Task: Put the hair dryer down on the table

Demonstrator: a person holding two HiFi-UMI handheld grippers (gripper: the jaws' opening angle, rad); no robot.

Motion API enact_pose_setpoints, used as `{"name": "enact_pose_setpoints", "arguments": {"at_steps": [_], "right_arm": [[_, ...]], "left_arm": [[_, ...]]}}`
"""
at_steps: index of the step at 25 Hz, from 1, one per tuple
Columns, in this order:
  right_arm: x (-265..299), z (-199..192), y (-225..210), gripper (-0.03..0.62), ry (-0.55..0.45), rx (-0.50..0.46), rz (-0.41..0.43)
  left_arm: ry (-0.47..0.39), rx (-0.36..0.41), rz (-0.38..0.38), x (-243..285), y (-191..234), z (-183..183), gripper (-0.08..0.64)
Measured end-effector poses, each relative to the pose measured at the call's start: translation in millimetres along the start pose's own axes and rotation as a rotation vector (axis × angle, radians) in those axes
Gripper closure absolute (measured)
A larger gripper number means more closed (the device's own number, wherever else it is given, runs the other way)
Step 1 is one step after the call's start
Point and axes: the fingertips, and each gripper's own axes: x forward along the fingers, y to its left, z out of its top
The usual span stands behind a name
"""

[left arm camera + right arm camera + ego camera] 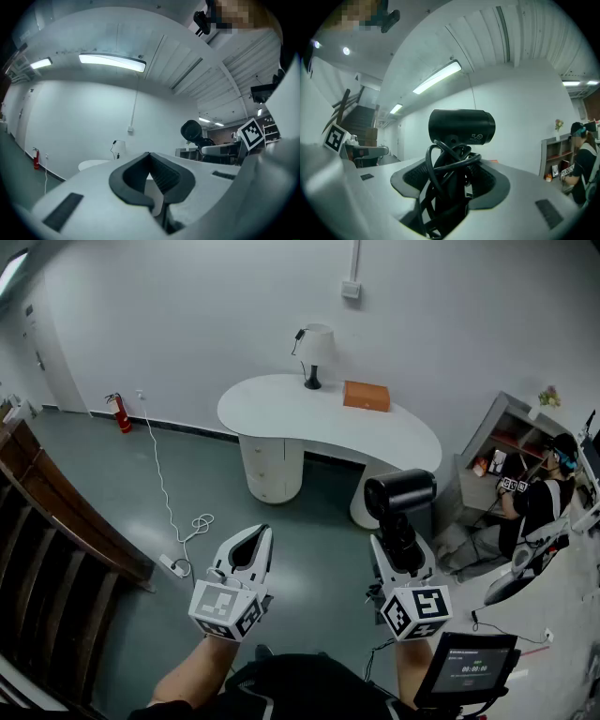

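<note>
A black hair dryer (pixel 400 495) stands upright in my right gripper (pixel 399 549), which is shut on its handle; the black cord is wound around that handle. In the right gripper view the dryer's barrel (pixel 461 125) sits above the jaws and the coiled cord (pixel 449 168) fills the gap between them. My left gripper (pixel 251 549) is held beside it, shut and holding nothing. In the left gripper view the pads (pixel 165 174) meet at the tip, and the hair dryer (pixel 191 130) shows to the right. The white curved table (pixel 281 409) stands ahead, well beyond both grippers.
On the table are a white lamp (pixel 315 351) and an orange box (pixel 366 395). A white cable (pixel 192 526) lies on the grey floor, with a fire extinguisher (pixel 122 413) by the wall. A wooden stair railing (pixel 56 512) is at left. A seated person (pixel 539 498) and shelves (pixel 511 432) are at right.
</note>
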Motion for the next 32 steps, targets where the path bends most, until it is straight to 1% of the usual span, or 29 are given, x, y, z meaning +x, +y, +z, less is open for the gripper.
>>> {"name": "enact_pose_setpoints", "arguments": {"at_steps": [4,8,10,12,15,18,23,29,32], "right_arm": [[-1.7,0.7,1.2,0.327,-0.001,-0.003,-0.002],[-1.8,1.8,2.0,0.327,-0.001,-0.004,-0.001],[-1.9,4.3,1.7,0.327,-0.007,-0.013,-0.001],[-2.5,8.0,0.8,0.327,-0.018,-0.015,-0.003],[-4.1,11.7,0.0,0.327,-0.037,0.002,-0.005],[-2.3,11.8,-0.3,0.327,-0.036,0.008,-0.007],[5.7,4.0,4.1,0.327,-0.019,0.032,-0.013],[20.5,8.5,26.6,0.327,-0.024,-0.008,-0.027],[27.0,5.1,34.8,0.327,-0.013,-0.010,-0.041]], "left_arm": [[-0.007,0.007,-0.032,-0.1,-8.1,2.8,0.554],[0.005,-0.018,-0.050,-0.8,-10.5,-2.2,0.554],[-0.012,-0.024,-0.073,-2.2,-16.2,1.5,0.554],[-0.021,-0.012,-0.088,-2.6,-22.1,4.6,0.554],[-0.001,-0.019,-0.085,-2.3,-22.4,-1.3,0.554],[0.013,-0.027,-0.078,-2.1,-18.6,-6.5,0.554],[0.016,0.006,-0.062,-3.4,-4.2,-6.6,0.554],[0.003,0.029,-0.045,-8.4,31.9,-1.6,0.554],[-0.004,0.042,-0.065,-7.4,41.3,2.1,0.554]]}}
